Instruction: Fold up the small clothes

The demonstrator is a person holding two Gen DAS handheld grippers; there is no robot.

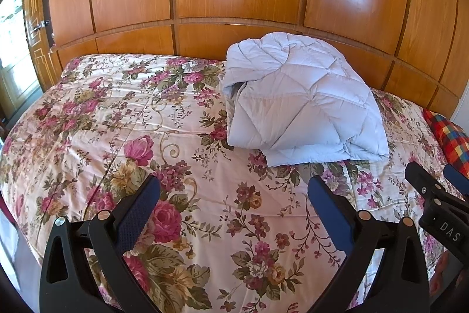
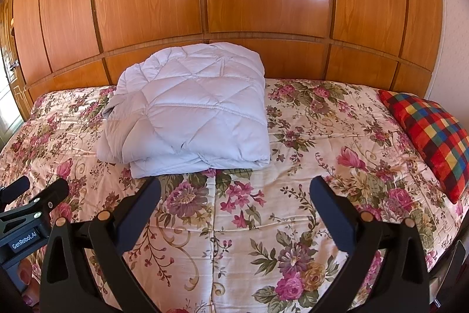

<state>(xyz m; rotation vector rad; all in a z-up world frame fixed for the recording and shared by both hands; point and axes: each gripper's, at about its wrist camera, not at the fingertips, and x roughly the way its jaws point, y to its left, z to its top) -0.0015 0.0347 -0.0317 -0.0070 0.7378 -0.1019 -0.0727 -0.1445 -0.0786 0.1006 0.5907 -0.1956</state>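
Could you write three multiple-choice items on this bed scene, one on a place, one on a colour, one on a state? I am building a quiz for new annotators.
1. Where does the quilted garment lie?
A. on the floral bedspread, near the wooden wall panels
B. on the checked cushion
C. between the fingers of a gripper

2. What colour is the quilted garment?
A. dark red
B. pale lilac-grey
C. bright green

3. How do the two grippers stand?
A. both shut on cloth
B. left open, right shut
C. both open and empty

Answers:
1 A: it rests on the floral bedspread toward the wooden wall panels, apart from the checked cushion.
2 B: its cloth is a pale lilac-grey in both views.
3 C: the left gripper and the right gripper each have their fingers spread, with only bedspread between them.
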